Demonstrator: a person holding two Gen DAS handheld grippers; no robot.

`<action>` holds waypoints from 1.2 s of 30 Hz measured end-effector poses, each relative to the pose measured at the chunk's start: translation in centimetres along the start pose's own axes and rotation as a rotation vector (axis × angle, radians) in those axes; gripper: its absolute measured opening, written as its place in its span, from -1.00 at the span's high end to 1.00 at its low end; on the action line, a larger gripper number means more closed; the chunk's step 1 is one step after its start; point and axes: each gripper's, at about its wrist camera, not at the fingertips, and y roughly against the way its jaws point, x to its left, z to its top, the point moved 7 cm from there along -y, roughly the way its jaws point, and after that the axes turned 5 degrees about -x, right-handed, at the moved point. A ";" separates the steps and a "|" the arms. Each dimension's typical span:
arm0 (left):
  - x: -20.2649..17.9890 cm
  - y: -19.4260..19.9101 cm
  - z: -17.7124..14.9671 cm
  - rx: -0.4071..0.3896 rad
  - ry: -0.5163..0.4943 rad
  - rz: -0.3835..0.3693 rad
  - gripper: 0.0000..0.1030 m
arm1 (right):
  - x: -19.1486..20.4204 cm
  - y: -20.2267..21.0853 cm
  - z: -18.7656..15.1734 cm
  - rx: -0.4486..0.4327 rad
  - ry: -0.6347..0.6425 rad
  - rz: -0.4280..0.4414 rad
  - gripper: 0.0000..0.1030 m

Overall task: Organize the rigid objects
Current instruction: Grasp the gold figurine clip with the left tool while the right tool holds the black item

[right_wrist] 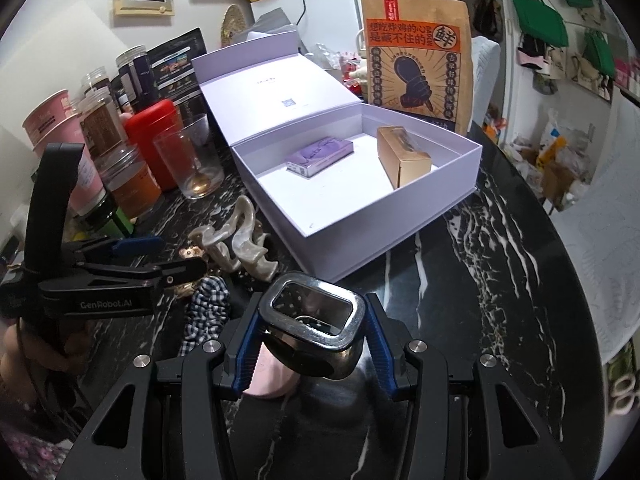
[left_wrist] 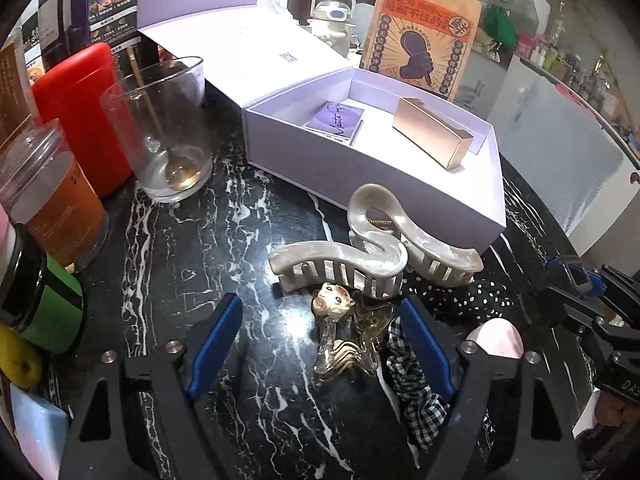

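A: How do the left gripper [left_wrist: 320, 344] fingers stand?
B: Partly spread, blue pads clear of everything. Between them on the black marble tabletop [left_wrist: 180, 264] lies a small clear hair claw with a little animal figure [left_wrist: 344, 332]. The right-hand pad sits just beside a checked scrunchie [left_wrist: 416, 392]; I cannot tell if it touches.

A: And the right gripper [right_wrist: 312, 340]?
B: Its fingers are clamped on a chrome-rimmed metal object with a rectangular opening [right_wrist: 316, 320], lifted above the tabletop, with something pink [right_wrist: 272, 376] below.

A: The poses?
B: Both point steeply downward. In the right wrist view a hand [right_wrist: 36, 356] holds the left tool at the left edge.

A: What surrounds them?
B: A large pearly hair claw [left_wrist: 372, 248] lies just beyond the small one, in front of an open lilac gift box [left_wrist: 400, 184] that contains a gold carton [left_wrist: 432, 136] and a purple packet [left_wrist: 336, 120]. A glass with a spoon [left_wrist: 168, 136], a red canister [left_wrist: 92, 112] and jars stand to the left.
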 end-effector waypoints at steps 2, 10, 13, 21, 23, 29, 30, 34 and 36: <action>0.1 -0.3 -0.1 0.010 0.003 0.004 -0.21 | 0.0 0.0 0.0 -0.001 -0.003 0.000 0.08; -0.1 -1.8 -1.1 0.066 0.021 -0.041 -0.12 | -0.5 0.0 -0.3 0.009 -0.017 -0.016 0.08; 0.0 -1.8 -1.1 0.058 0.013 -0.026 0.03 | -0.6 0.0 -0.3 0.012 -0.022 -0.016 0.08; 0.4 -1.3 -1.5 0.055 0.045 -0.023 0.31 | -0.5 0.0 -0.4 0.014 -0.027 -0.013 0.08; 0.3 -0.9 -1.7 0.048 0.042 -0.019 0.31 | -0.4 0.1 -0.4 0.012 -0.024 -0.014 0.08; 0.1 1.2 -1.6 0.012 0.035 -0.009 0.31 | 0.4 0.4 -0.5 0.005 -0.006 -0.002 0.08; 0.1 1.5 -1.6 0.007 0.034 -0.009 0.31 | 0.5 0.4 -0.5 0.004 -0.005 0.004 0.08; -0.2 2.9 -1.5 -0.015 0.030 -0.011 0.31 | 1.1 0.8 -0.6 -0.004 0.003 0.016 0.08; -0.5 3.6 -1.4 -0.026 0.024 -0.013 0.31 | 1.4 1.2 -0.6 -0.012 0.006 0.021 0.08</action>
